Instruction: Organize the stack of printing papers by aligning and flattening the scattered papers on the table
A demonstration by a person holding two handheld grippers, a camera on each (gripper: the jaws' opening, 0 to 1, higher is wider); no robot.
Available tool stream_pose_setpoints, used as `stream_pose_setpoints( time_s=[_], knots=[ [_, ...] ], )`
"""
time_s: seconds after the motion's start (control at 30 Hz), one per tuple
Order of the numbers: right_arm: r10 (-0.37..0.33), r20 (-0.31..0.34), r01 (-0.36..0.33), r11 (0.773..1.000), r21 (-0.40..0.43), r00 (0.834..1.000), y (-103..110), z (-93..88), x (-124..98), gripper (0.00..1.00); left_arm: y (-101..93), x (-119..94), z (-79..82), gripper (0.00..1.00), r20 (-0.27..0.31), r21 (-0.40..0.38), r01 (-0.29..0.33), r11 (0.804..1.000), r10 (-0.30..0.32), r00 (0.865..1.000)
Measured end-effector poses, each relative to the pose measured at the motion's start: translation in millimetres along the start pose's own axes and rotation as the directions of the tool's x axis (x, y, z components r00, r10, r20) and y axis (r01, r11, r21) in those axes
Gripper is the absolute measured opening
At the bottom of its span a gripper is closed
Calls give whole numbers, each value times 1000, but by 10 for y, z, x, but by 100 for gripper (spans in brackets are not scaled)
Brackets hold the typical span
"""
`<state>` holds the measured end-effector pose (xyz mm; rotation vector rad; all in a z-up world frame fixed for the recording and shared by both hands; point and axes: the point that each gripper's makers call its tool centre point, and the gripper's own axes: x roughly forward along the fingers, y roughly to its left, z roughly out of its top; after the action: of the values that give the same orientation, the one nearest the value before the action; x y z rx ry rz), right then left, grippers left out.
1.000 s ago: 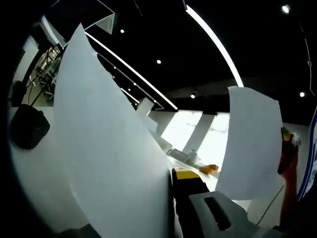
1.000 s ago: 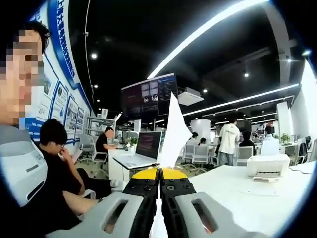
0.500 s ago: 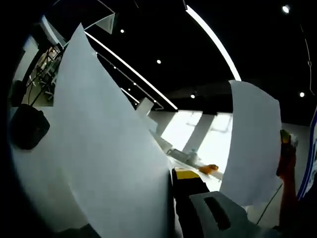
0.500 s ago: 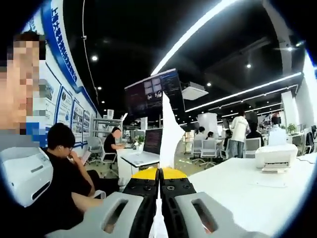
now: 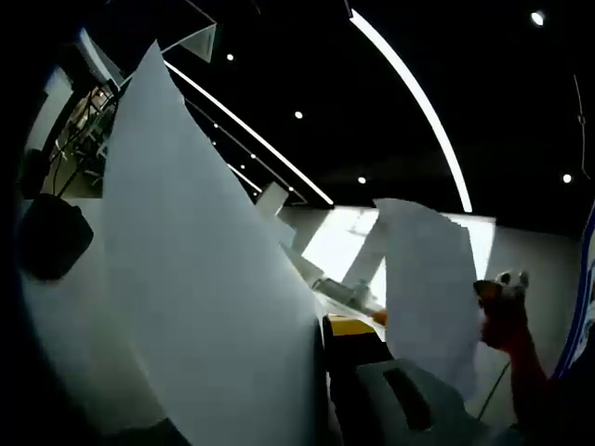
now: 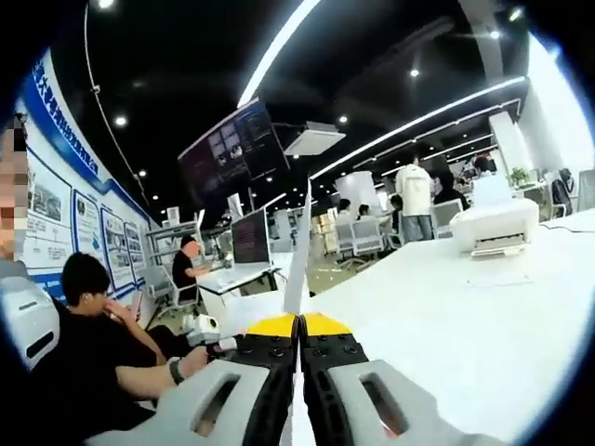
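Up in the air, both grippers hold paper off the white table [image 6: 483,307]. Seen from the left gripper view, the left gripper [image 5: 327,372] shows its right-hand jaw, grey with a yellow tip, rising from the bottom edge, while a large white sheet [image 5: 195,279] stands upright against the inner face of that jaw and spreads away to the left and up toward the dark ceiling, hiding the other jaw; the sheet seems pinched there, but with one jaw covered I cannot tell for sure how the jaws stand. Further right in the same view a second sheet [image 5: 423,288] hangs tilted and blurred, with the other gripper [image 5: 507,311], reddish and blurred, just beside its right edge. Turning to the right gripper view, the right gripper [image 6: 299,325] has its two yellow-tipped jaws pressed together with no gap, and a thin white sheet, seen edge-on, [image 6: 299,251] rises straight up from between the tips, so the jaws are clamped on it. Beyond the jaws the table runs off to the right with a white printer [image 6: 493,228] standing on it, well apart from the gripper, and a seated person in black [image 6: 84,344] is at the left
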<state>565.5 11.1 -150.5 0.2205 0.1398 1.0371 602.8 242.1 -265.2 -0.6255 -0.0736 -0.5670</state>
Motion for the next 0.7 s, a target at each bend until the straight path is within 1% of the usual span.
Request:
stream_pose_setpoints(
  time_s=[0.13, 0.27, 0.37, 0.53, 0.7],
  knots=[
    [-26, -37, 26, 999, -19, 999, -107, -103, 50, 0, 3, 1, -4, 8, -2, 0, 0, 1000, 0, 1000],
    [-43, -92, 38, 998, -57, 995, -148, -244, 101, 0, 4, 0, -4, 8, -3, 1, 0, 1000, 0, 1000],
    [-60, -116, 51, 995, -81, 991, -185, -306, 135, 0, 2, -1, -6, 8, -4, 2, 0, 1000, 0, 1000],
    [-70, -134, 56, 993, -103, 989, -225, -326, 186, 0, 1, -2, -6, 8, -3, 2, 1, 1000, -1, 1000],
    [-65, -151, 45, 990, -134, 986, -248, -306, 284, 0, 3, -1, -5, 8, -3, 5, 1, 1000, -1, 1000]
  ],
)
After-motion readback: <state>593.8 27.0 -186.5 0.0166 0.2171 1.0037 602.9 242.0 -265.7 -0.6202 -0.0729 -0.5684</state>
